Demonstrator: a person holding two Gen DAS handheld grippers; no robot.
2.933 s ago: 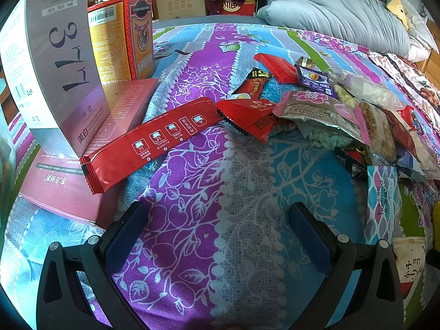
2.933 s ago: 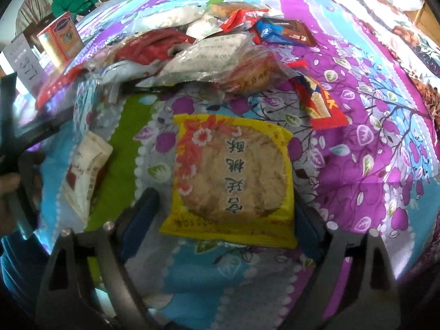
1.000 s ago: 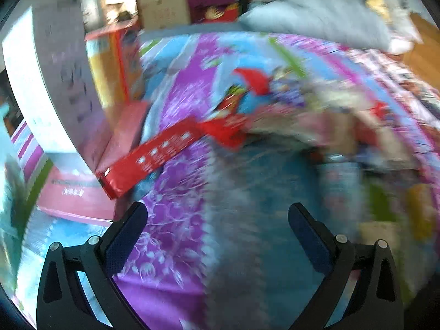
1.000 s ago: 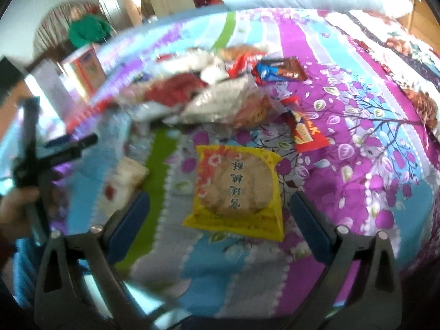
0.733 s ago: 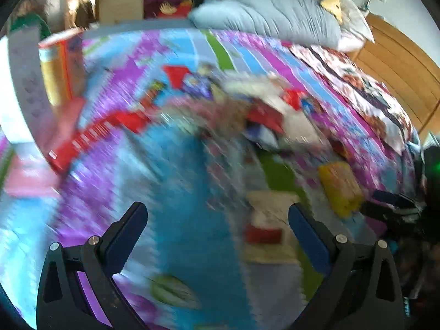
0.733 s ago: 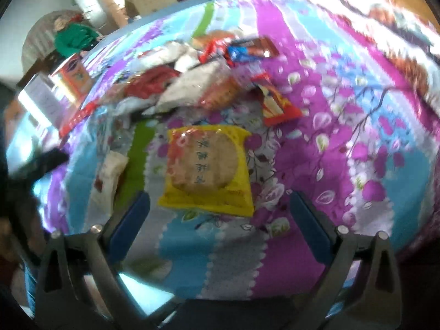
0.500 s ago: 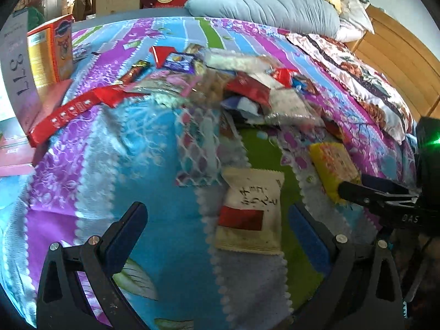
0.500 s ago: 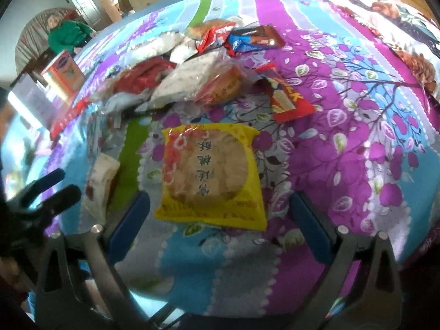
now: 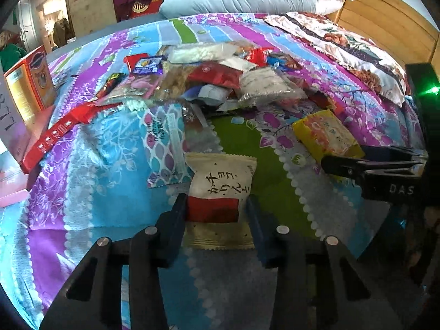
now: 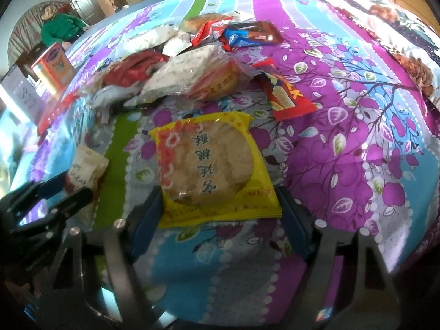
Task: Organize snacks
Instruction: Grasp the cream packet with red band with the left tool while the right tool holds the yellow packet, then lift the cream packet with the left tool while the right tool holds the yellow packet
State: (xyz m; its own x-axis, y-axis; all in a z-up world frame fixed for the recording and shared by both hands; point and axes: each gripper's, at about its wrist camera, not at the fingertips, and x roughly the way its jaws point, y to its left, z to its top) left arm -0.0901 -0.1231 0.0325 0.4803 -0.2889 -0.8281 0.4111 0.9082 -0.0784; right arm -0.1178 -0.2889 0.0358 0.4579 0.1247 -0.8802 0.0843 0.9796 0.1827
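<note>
A cream and red snack packet (image 9: pixel 220 189) lies flat on the bedspread (image 9: pixel 104 214), on a green and grey patch near the bed's edge. The left hand-held gripper (image 9: pixel 216 206) has its jaws on either side of this packet and they are closing — the pads sit right at its edges, though whether they already press on it cannot be told. Just beside it, a yellow biscuit packet (image 10: pixel 211 167) lies flat between the jaws of the right hand-held gripper (image 10: pixel 220 206), which are also closing; the left pad looks to touch the wrapper's edge, while the right pad sits at its corner. Beyond both packets, toward the middle of the bed, is a loose pile of snacks (image 9: pixel 214 79) — clear bags, red wrappers, a red chocolate bar (image 10: pixel 283 93). Boxes (image 9: pixel 30 82) stand at the far left.
</note>
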